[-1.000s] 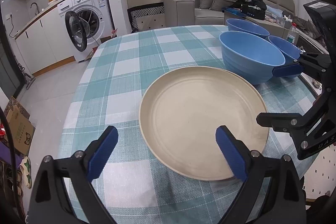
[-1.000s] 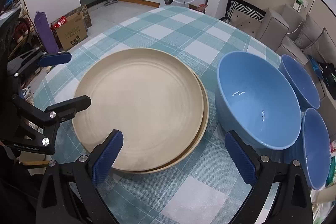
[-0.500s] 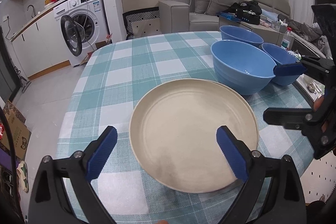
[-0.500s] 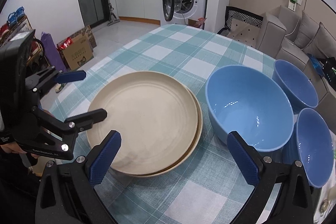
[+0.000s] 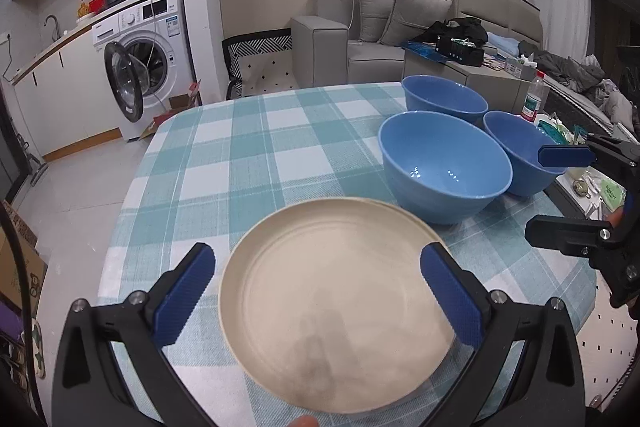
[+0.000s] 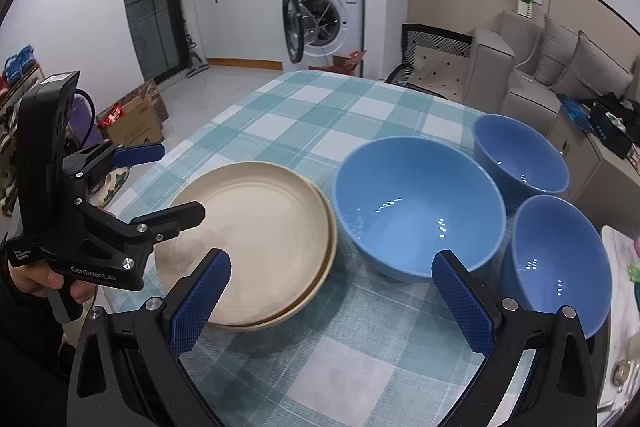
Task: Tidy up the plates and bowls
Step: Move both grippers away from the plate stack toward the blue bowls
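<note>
I've backed both hands up off the stacked plates [image 6: 256,227], left gripper [image 5: 316,295] still opening w/ nothing pinched, right gripper [image 6: 328,303] spread empty — bowls [image 6: 416,203] next, I reckon.

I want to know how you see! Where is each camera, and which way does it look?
Left wrist: sits on the left gripper, looking down over the beige plates toward the sofa; its own opening blue fingers show, nothing between them, and the right gripper at the right edge.
Right wrist: sits on the open right gripper, facing the washing machine; the left gripper and a hand show.
Both see the plates and three blue bowls.
</note>
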`<move>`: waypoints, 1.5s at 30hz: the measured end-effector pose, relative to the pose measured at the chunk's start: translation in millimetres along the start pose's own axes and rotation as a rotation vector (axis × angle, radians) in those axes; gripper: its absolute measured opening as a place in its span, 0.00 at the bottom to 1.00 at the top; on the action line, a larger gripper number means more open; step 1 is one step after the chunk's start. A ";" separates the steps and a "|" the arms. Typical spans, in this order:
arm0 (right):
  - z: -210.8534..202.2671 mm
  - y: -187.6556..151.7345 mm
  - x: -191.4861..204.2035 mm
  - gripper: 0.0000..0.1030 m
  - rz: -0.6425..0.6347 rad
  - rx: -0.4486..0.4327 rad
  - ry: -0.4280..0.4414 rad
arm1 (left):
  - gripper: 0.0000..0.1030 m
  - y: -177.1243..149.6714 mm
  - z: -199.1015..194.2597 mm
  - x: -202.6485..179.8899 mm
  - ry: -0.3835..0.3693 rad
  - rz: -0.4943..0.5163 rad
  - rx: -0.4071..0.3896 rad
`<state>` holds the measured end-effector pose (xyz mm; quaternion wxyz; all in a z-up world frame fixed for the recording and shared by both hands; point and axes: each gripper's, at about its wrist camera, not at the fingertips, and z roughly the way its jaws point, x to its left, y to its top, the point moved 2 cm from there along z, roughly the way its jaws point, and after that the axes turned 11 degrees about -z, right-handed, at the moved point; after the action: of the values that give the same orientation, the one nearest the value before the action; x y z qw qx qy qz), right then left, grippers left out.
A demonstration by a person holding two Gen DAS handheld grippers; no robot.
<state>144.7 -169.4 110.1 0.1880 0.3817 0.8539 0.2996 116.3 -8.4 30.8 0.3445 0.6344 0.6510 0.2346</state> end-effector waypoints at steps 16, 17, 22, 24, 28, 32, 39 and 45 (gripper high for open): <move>-33.9 -7.2 -59.7 0.99 0.128 -0.042 -0.083 | 1.00 39.4 -4.1 -37.9 -0.050 0.044 -0.046; -36.8 -7.8 -63.0 0.99 0.134 -0.044 -0.090 | 1.00 41.6 -3.4 -39.5 -0.051 0.046 -0.046; -48.8 -9.6 -77.5 0.99 0.149 -0.046 -0.119 | 1.00 55.9 -0.8 -50.0 -0.066 0.051 -0.050; -53.2 -10.4 -83.9 0.99 0.161 -0.047 -0.129 | 1.00 61.2 0.7 -53.5 -0.078 0.049 -0.047; -60.3 -10.1 -95.3 0.99 0.178 -0.053 -0.142 | 1.00 71.5 4.0 -63.8 -0.093 0.062 -0.049; -67.4 -10.2 -106.2 0.99 0.195 -0.062 -0.158 | 1.00 81.5 7.0 -73.4 -0.102 0.077 -0.053; -80.8 -8.8 -132.9 0.99 0.244 -0.093 -0.197 | 1.00 97.3 15.5 -91.7 -0.121 0.113 -0.062; -88.7 -8.5 -154.2 0.99 0.278 -0.107 -0.222 | 1.00 109.6 27.3 -103.8 -0.134 0.130 -0.059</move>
<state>189.7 -324.5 185.3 0.2582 0.5162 0.7497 0.3237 205.0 -105.1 110.0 0.3896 0.6791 0.5770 0.2326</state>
